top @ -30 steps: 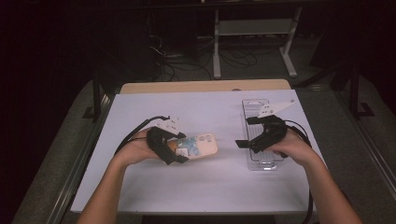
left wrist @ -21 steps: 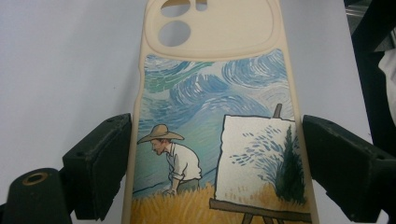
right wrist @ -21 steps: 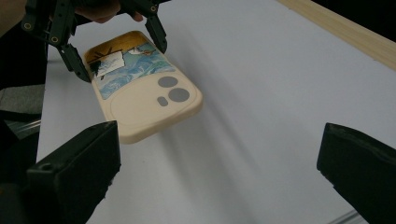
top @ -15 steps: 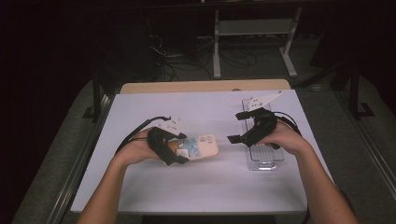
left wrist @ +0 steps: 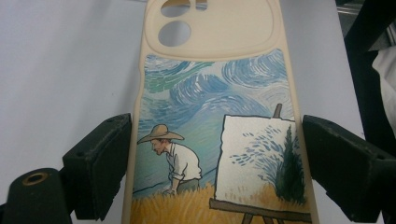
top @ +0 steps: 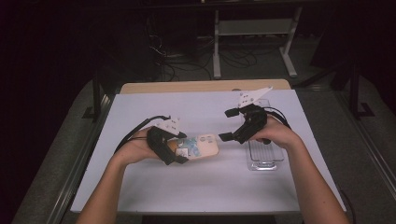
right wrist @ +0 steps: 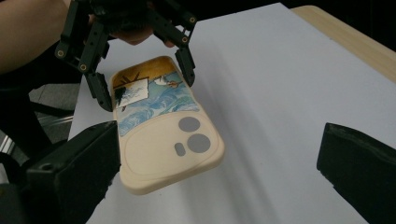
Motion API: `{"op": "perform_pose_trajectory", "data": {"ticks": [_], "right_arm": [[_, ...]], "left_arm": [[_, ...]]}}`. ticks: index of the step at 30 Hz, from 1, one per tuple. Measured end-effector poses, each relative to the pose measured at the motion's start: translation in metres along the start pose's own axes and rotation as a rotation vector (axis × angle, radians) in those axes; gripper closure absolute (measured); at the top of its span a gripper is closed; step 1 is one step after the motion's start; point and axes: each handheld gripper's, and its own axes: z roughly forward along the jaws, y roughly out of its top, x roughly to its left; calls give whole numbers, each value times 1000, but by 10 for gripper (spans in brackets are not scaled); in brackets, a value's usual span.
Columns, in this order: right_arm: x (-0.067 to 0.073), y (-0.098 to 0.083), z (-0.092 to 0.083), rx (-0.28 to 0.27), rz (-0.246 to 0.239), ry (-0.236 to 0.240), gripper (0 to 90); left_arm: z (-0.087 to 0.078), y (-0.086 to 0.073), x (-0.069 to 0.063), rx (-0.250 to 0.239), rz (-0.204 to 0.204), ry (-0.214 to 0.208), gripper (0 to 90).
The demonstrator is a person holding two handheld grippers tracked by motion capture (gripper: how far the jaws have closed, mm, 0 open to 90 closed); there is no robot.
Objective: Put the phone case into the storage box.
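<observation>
My left gripper (top: 175, 151) clamps the phone case (top: 201, 146) by its long edges, lifted over the table (top: 196, 186). It looks light and bendy (probably grippy too). My right gripper (top: 227, 125) hangs wide open, empty; I'd pinch the camera end.

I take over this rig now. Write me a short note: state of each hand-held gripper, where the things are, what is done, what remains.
Left hand-held gripper: shut on the phone case at its painted end, holding it above the table.
Right hand-held gripper: open, empty, reaching toward the case's camera-hole end.
Clear tray: on the table under the right hand, apparently empty.
Done: case picked up.
Left: probably take the case with the right gripper; where it goes next is unclear.
</observation>
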Motion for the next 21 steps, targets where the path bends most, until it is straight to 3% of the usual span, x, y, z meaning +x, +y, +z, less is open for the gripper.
{"op": "perform_pose_trajectory", "data": {"ticks": [7, 11, 18, 21], "right_arm": [[4, -1, 5, 38, -23, 23, 0], [8, -1, 8, 64, -66, 42, 0], [15, 0, 16, 99, -100, 54, 0], [18, 0, 19, 108, -90, 63, 0]], "left_arm": [[3, 2, -4, 11, 8, -14, 113], [4, 4, -6, 14, 22, -20, 113], [10, 10, -11, 28, 44, -46, 113], [12, 12, -13, 35, 54, -49, 113]]}}
